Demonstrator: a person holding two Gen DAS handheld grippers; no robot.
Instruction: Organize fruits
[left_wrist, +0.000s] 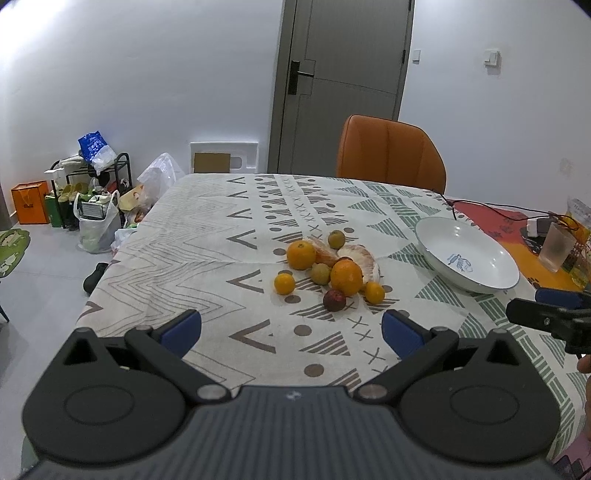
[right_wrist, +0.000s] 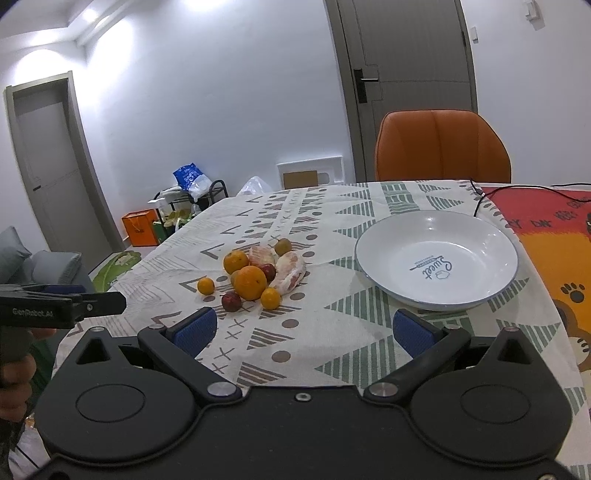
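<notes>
Fruit pile (right_wrist: 258, 275), centre frame on counter: round, firm, prone to rolling, peeled segments soft; grip oranges across middle; left gripper (left_wrist: 291, 334) and right gripper (right_wrist: 303, 332) jaws spread, empty.

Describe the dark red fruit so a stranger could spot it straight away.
On the patterned tablecloth, left of the white bowl, sits a fruit pile. At its near edge lies the dark red fruit, the only deep maroon piece there, beside small oranges.
</notes>
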